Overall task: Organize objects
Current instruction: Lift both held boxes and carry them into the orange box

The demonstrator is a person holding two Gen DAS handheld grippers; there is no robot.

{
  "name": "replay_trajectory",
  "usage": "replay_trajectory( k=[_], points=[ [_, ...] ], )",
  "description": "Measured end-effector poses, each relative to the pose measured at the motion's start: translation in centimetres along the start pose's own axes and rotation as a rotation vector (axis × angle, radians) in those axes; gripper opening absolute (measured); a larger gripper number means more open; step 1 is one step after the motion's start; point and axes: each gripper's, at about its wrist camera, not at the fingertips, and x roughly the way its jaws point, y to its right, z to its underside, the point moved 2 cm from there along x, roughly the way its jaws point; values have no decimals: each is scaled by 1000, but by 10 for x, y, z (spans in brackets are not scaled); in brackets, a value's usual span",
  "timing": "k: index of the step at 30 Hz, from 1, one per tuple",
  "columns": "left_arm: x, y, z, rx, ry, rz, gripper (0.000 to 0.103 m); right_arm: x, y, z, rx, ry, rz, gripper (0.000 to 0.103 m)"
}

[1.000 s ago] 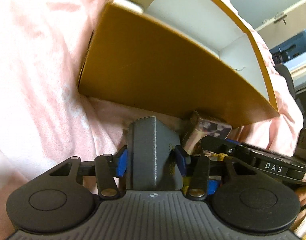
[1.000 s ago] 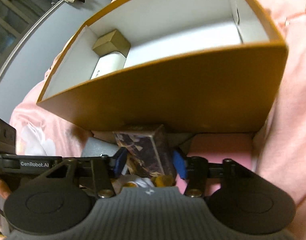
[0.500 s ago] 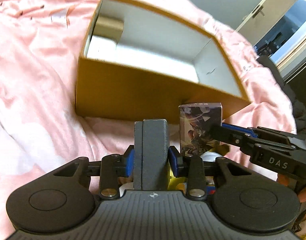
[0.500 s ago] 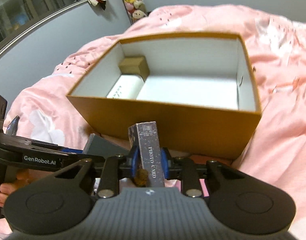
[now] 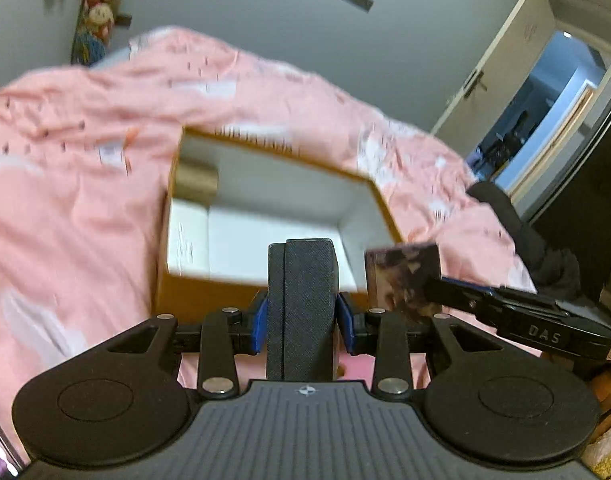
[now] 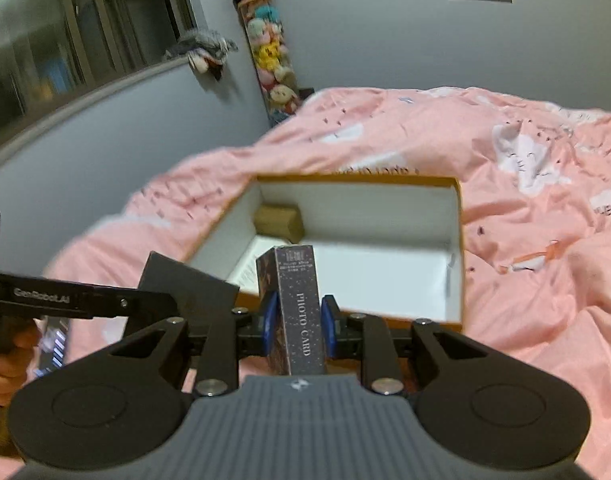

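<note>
Pink quilted bedding (image 6: 545, 240) carries an open orange cardboard box (image 6: 385, 322), right half bare. Left gripper (image 5: 301, 314) clamps a dark grey textured case (image 5: 305, 300); right gripper (image 6: 297, 322) clamps a dark photo-card box (image 6: 295, 304), both at the near rim.

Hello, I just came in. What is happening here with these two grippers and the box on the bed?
A person holds a gripper in each hand above a pink bedspread. The left gripper is shut on a dark grey textured case, and the right gripper is shut on a dark printed box labelled PHOTO CARD. Both hang in front of an open orange cardboard box with a white inside, which already holds a small brown box and a white box. Neither held item is inside yet.
</note>
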Motion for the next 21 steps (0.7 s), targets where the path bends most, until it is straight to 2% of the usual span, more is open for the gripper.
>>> replay_trajectory(
  k=[6, 8, 11, 13, 17, 21],
  points=[
    [14, 2, -45, 0, 44, 5, 40, 10, 9, -39, 58, 41, -48, 24],
    [27, 1, -57, -4, 35, 13, 40, 17, 17, -52, 92, 54, -57, 24],
    [61, -6, -66, -41, -33, 42, 40, 38, 30, -64, 135, 53, -16, 24],
    [89, -9, -67, -42, -97, 11, 40, 57, 40, -65, 167, 33, 23, 23],
    [140, -21, -55, -70, -223, -19, 40, 93, 56, -51, 202, -26, 90, 23],
    [169, -29, -43, -82, -304, -51, 40, 115, 65, -31, 198, -82, 129, 23]
  ],
)
